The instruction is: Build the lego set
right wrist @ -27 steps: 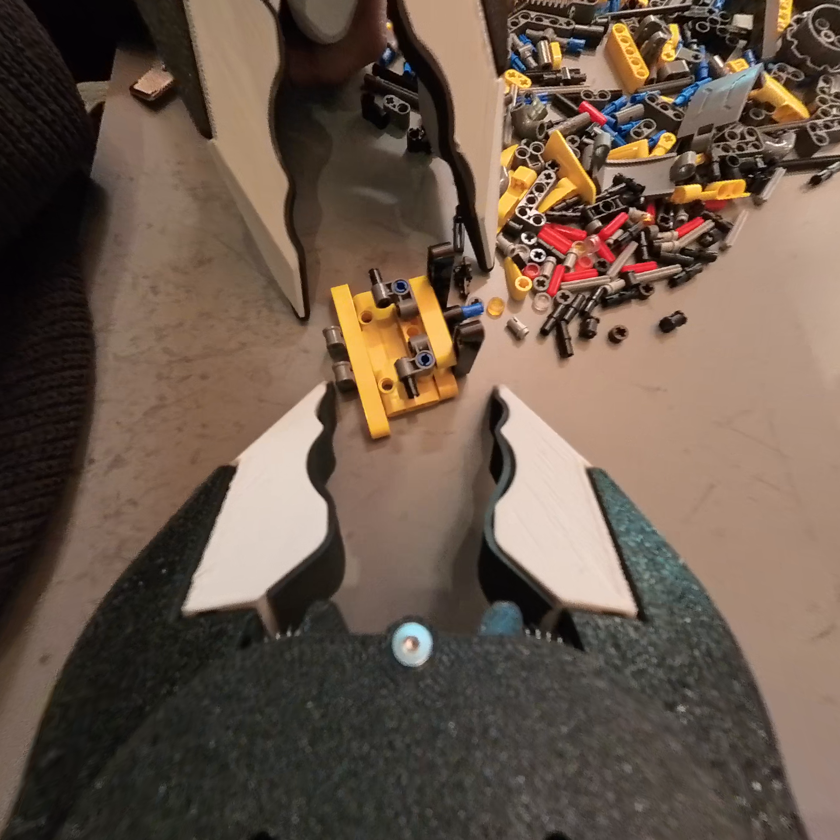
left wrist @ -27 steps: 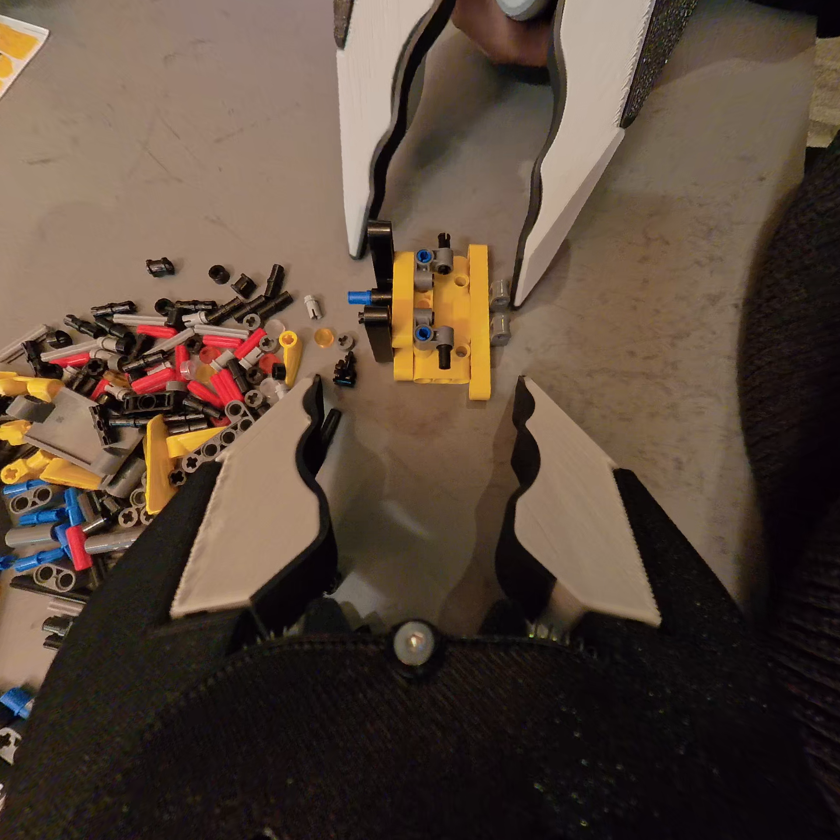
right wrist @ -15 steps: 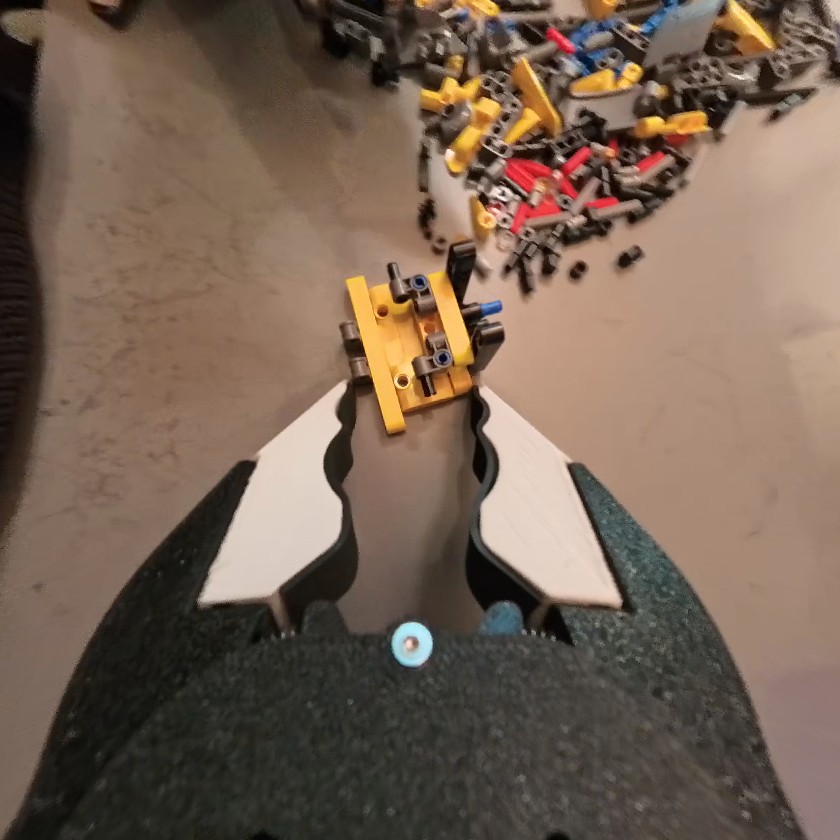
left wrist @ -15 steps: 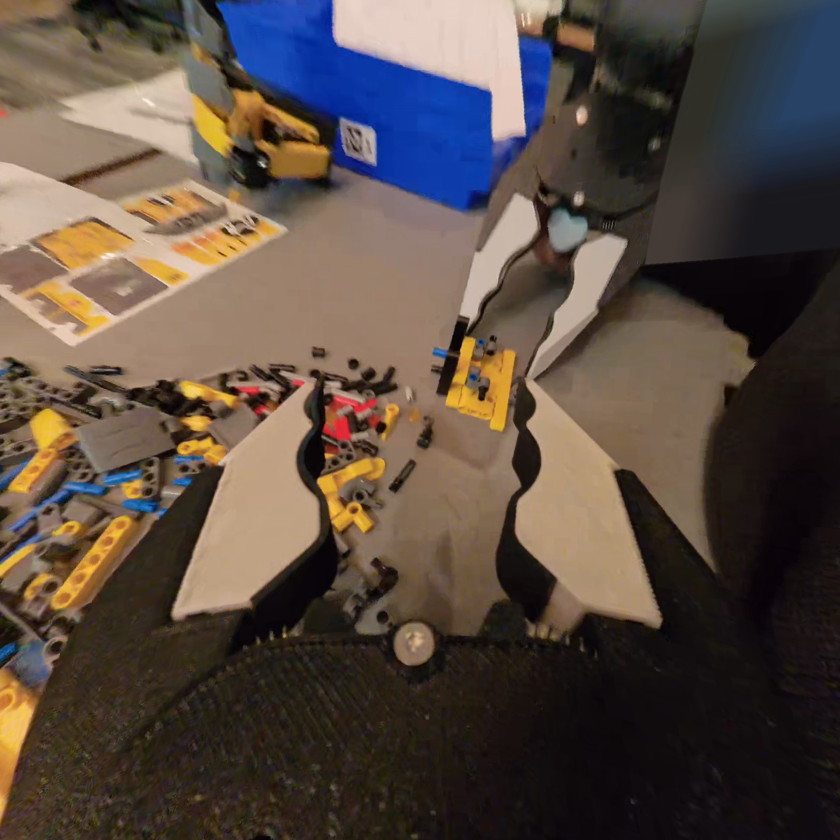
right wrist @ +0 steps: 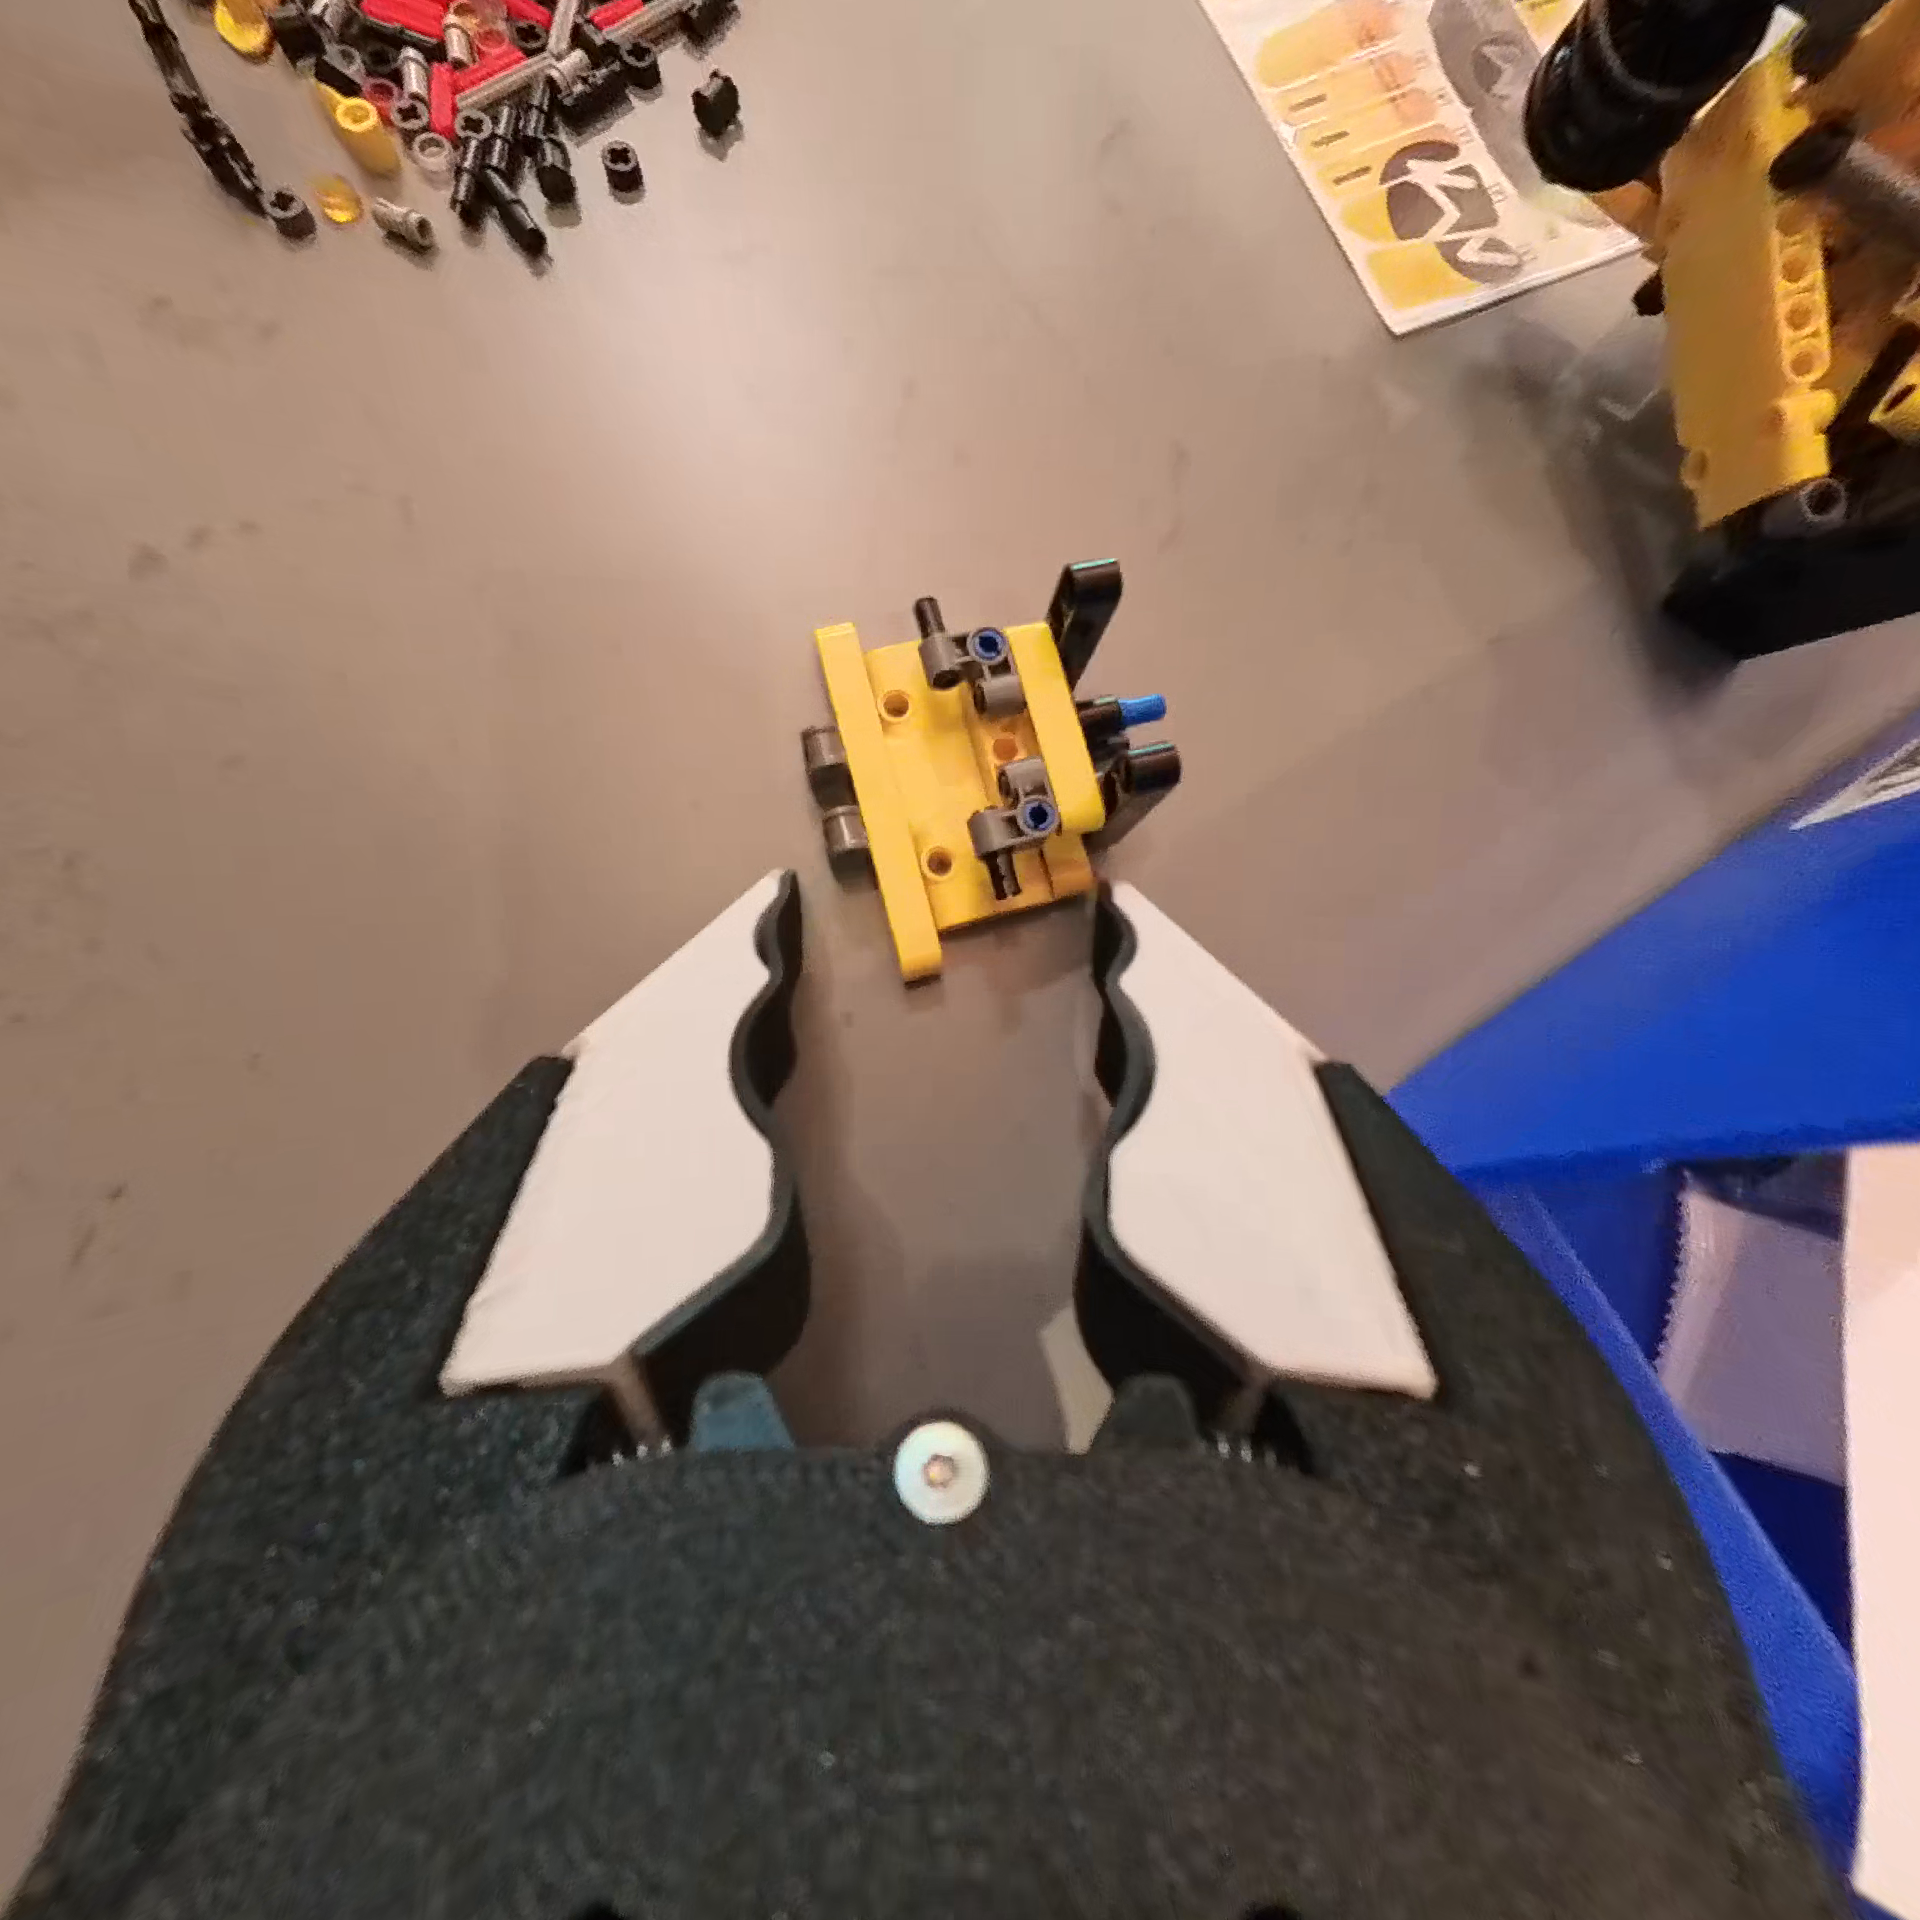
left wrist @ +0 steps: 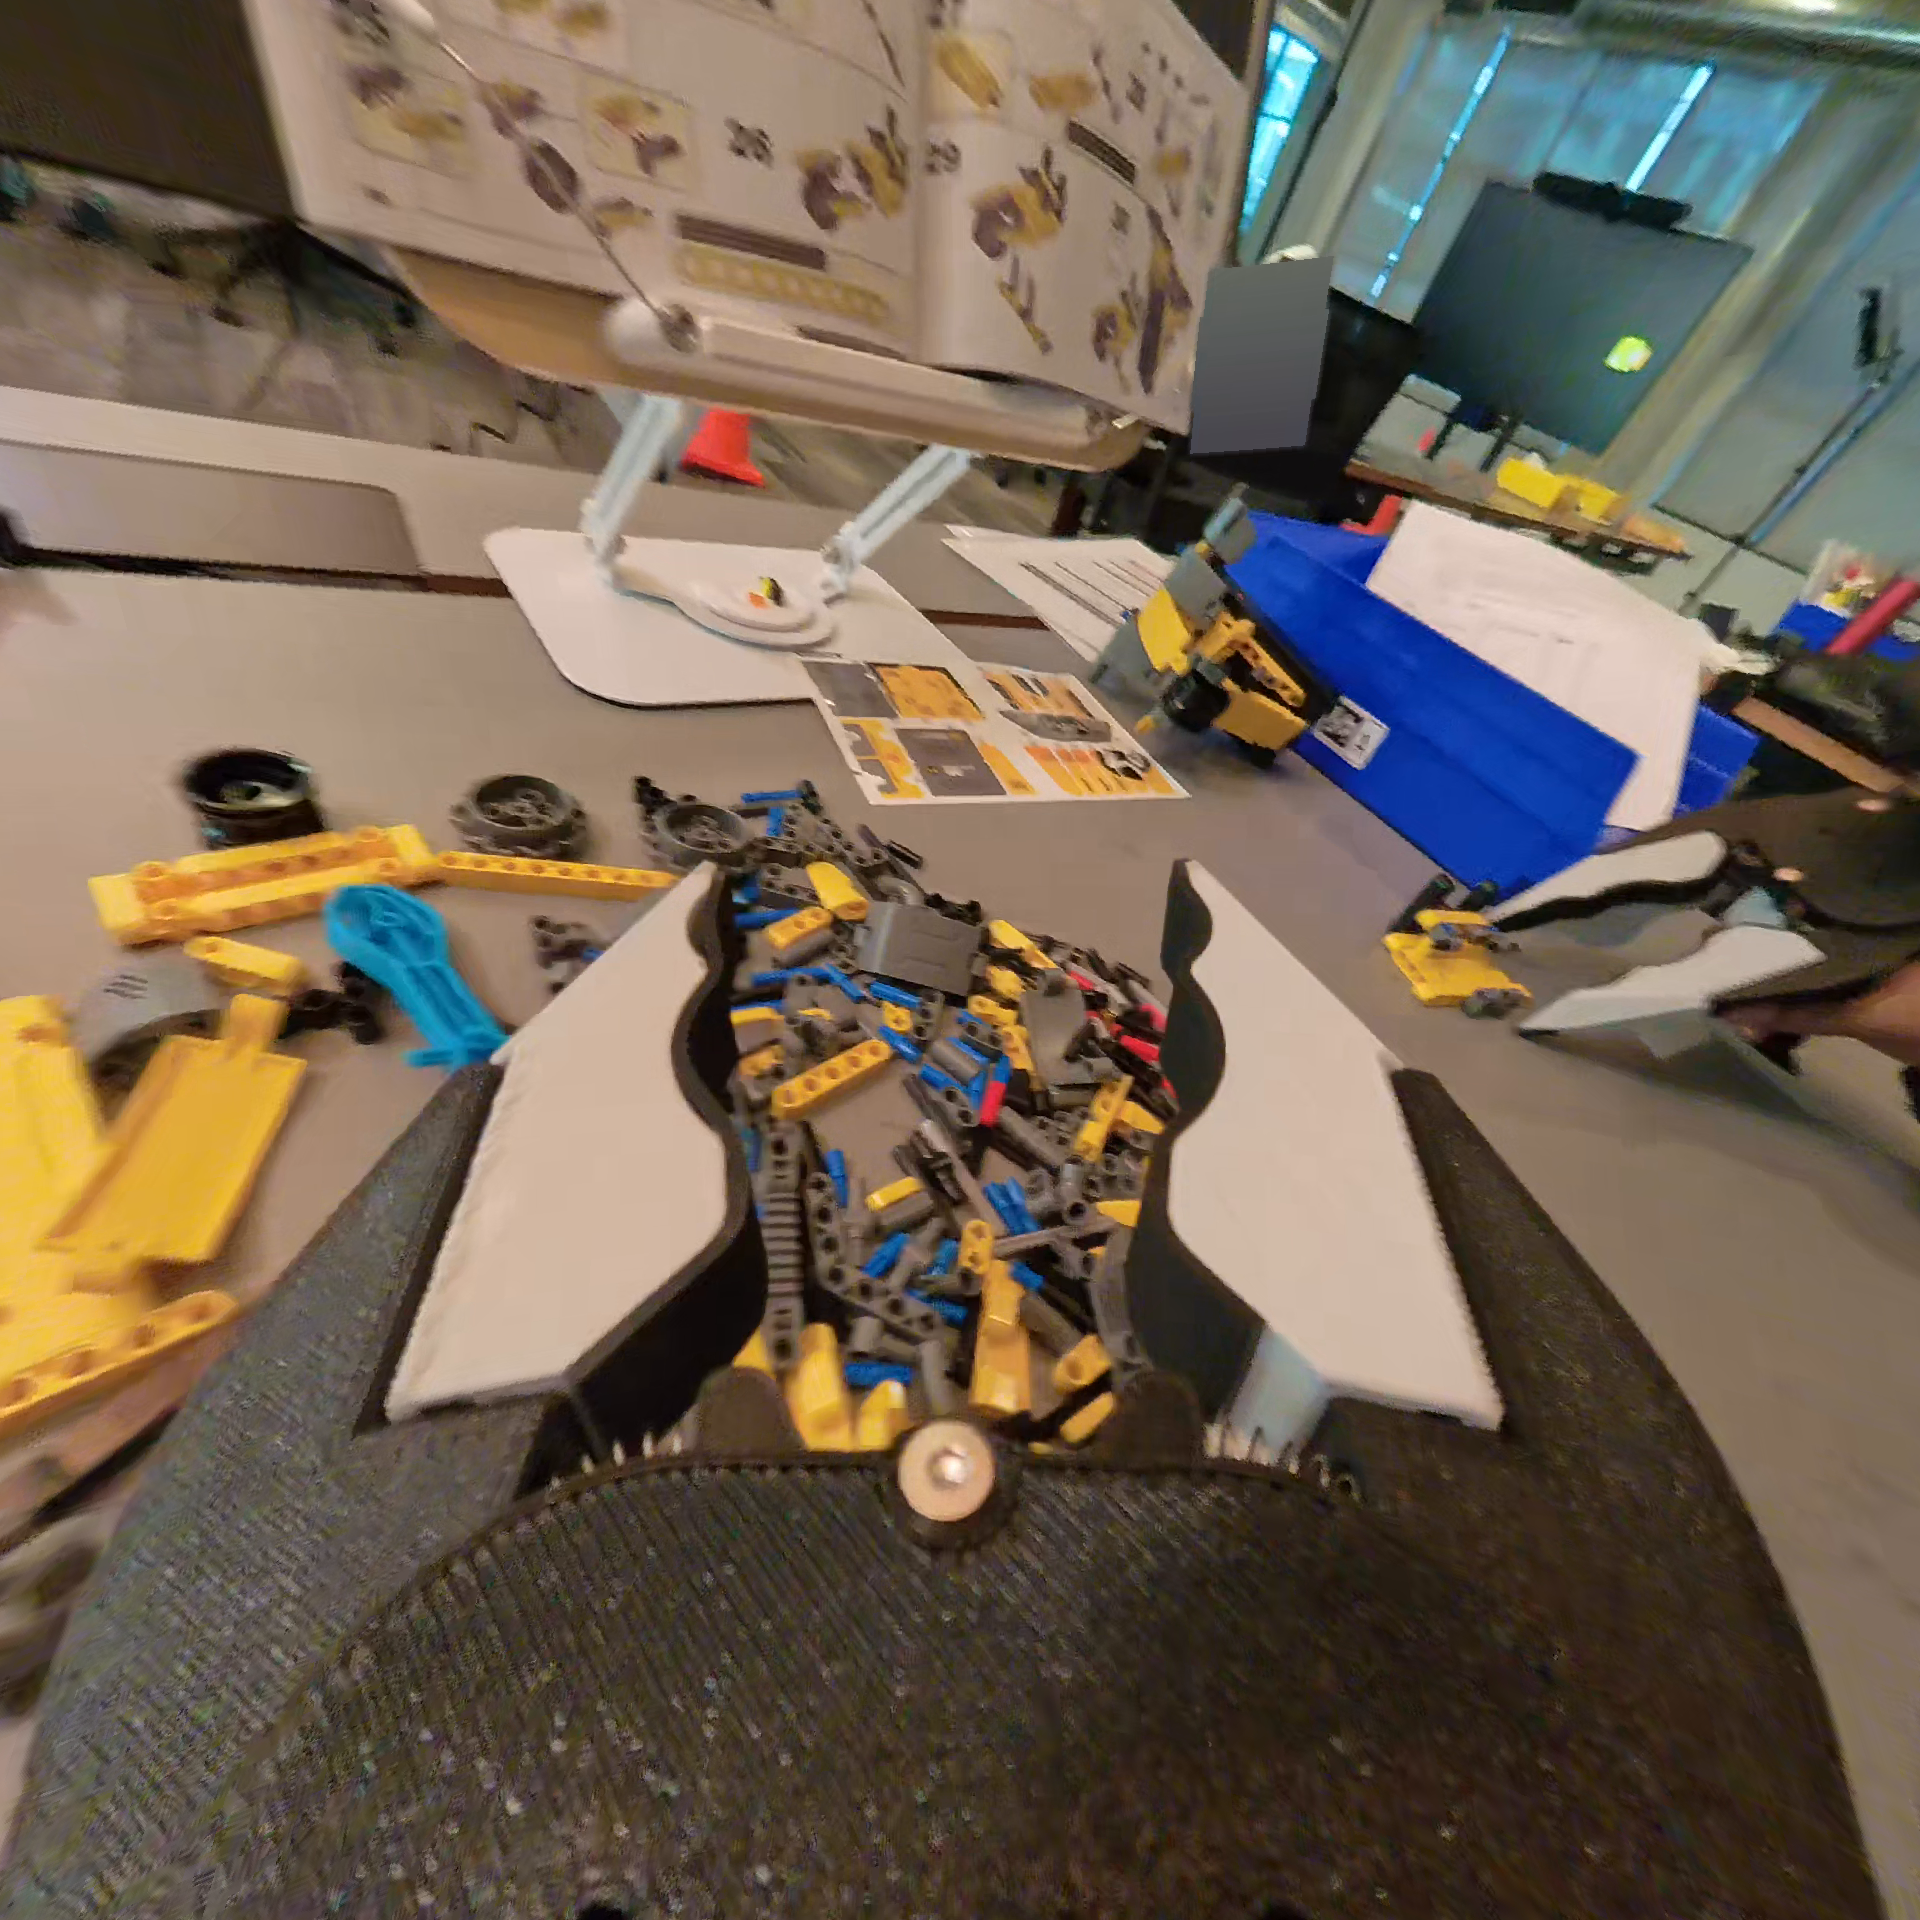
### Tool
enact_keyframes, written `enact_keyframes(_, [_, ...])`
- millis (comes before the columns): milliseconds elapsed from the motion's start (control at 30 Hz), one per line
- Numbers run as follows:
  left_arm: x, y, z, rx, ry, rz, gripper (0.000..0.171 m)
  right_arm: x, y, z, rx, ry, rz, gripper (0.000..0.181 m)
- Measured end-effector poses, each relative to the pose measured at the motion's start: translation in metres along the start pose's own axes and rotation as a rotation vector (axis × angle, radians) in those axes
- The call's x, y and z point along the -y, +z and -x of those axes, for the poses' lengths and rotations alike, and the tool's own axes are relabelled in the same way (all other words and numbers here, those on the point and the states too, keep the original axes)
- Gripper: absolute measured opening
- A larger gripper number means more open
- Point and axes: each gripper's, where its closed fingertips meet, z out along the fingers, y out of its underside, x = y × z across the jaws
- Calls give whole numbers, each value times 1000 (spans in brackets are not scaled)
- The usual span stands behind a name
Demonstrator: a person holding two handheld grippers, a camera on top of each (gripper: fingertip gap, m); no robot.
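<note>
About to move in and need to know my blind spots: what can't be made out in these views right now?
- Left wrist view: pile of loose parts partly hidden behind the left tool; its near end is covered.
- Left wrist view: instruction booklet blurred, top cut off.
- Right wrist view: yellow vehicle model blurred, cut by the edge.

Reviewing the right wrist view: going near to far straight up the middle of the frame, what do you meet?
Right gripper, jaws open → small yellow assembly lying just past its fingertips → bare grey table → scattered red and black loose pieces at the far left edge.
</note>
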Motion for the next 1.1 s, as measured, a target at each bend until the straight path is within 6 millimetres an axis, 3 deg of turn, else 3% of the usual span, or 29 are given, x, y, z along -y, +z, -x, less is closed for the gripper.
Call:
enact_keyframes(133, [17, -23, 41, 176, 110, -51, 72, 13, -11, 6, 9, -23, -91, 56])
enact_keyframes(233, [20, -39, 70, 261, 117, -58, 71, 40, -28, 18, 49, -49, -248, 56])
enact_keyframes(333, [20, -46, 84, 251, 50, -72, 71, 64, -44, 32, 92, -80, -398, 56])
enact_keyframes(433, [17, -42, 78, 183, -16, -75, 71, 76, -50, 42, 128, -97, -475, 56])
enact_keyframes(600, [23, -45, 72, 201, 46, -105, 70, 79, -44, 56, 197, -102, -476, 59])
enact_keyframes(767, [67, -87, 67, 282, 141, -404, 58, 80, -30, 68, 227, -120, -450, 61])
enact_keyframes(900, [68, -88, 62, 262, 142, -423, 52, 86, -24, 81, 283, -120, -459, 60])
enact_keyframes(967, [69, -87, 52, 231, 171, -432, 48, 96, -22, 99, 366, -95, -473, 57])
enact_keyframes(1100, [64, -78, 38, 195, 227, -396, 41, 113, -15, 156, 538, -126, -481, 51])
